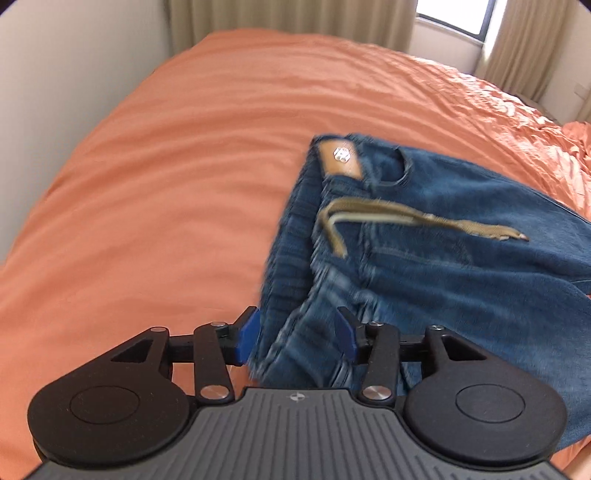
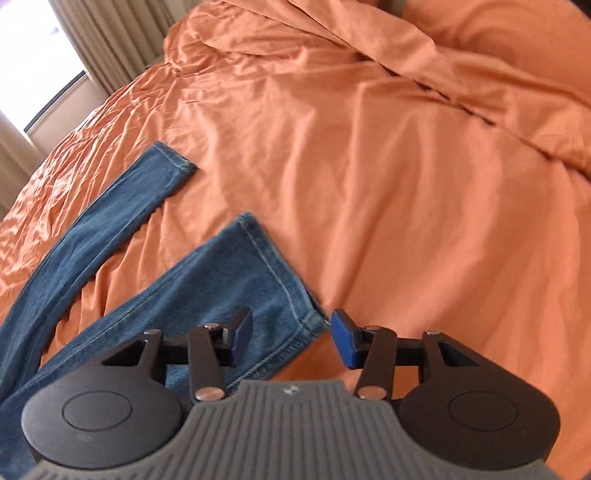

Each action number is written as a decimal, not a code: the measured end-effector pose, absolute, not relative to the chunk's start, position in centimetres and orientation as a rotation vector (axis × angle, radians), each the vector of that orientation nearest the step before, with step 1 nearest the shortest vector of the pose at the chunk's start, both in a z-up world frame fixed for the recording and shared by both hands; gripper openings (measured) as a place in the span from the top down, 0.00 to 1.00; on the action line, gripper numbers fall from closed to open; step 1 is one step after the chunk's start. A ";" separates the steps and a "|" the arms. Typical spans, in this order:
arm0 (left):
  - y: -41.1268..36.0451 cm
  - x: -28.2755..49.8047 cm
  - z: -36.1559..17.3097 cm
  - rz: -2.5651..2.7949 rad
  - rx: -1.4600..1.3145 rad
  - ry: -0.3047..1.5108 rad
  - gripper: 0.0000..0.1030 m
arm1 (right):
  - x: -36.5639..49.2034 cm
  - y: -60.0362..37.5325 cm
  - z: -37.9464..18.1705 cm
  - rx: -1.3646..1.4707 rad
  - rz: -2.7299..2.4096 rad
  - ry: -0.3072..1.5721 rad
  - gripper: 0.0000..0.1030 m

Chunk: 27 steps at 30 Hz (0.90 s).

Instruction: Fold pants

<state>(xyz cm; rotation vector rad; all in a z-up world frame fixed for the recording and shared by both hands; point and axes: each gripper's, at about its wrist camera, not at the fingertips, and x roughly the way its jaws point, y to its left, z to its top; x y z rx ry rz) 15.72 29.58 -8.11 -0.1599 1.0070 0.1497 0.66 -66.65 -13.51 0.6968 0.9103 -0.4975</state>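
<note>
In the left wrist view, the left claw [image 1: 297, 338] has its two blue pads wide apart, and the waist part of the jeans [image 1: 406, 258] sits between them. The pads do not look pressed on the cloth, so the claw looks open, but the picture is blurred here. Further on, a tan drawstring [image 1: 406, 218] lies across the denim, and behind it there is a brown leather patch [image 1: 341, 158] on the waistband. The jeans lie on the orange bed [image 1: 166, 184]. At the far end are curtains [image 1: 288, 14] and a window [image 1: 454, 14].

In the right wrist view, the right claw [image 2: 291, 338] is also wide open and holds nothing. It hovers over the hem of the nearer trouser leg [image 2: 236, 280]. The other leg [image 2: 122, 206] lies flat, apart from it, to the left and further away.
</note>
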 end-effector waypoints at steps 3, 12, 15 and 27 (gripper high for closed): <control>30.3 14.5 -9.4 0.158 -0.235 1.046 0.47 | 0.0 -67.9 -16.5 0.844 -0.485 0.898 0.63; 28.5 15.4 -12.6 0.240 -0.174 1.149 0.60 | 0.3 -67.5 -11.9 0.838 -0.380 0.782 0.97; 27.8 16.0 -13.3 0.254 -0.115 1.174 0.61 | 0.3 -68.0 -12.8 0.821 -0.412 0.851 0.98; 26.2 14.5 -10.1 0.170 0.064 1.108 0.59 | -1.3 -67.0 -14.3 0.614 -0.408 0.954 0.73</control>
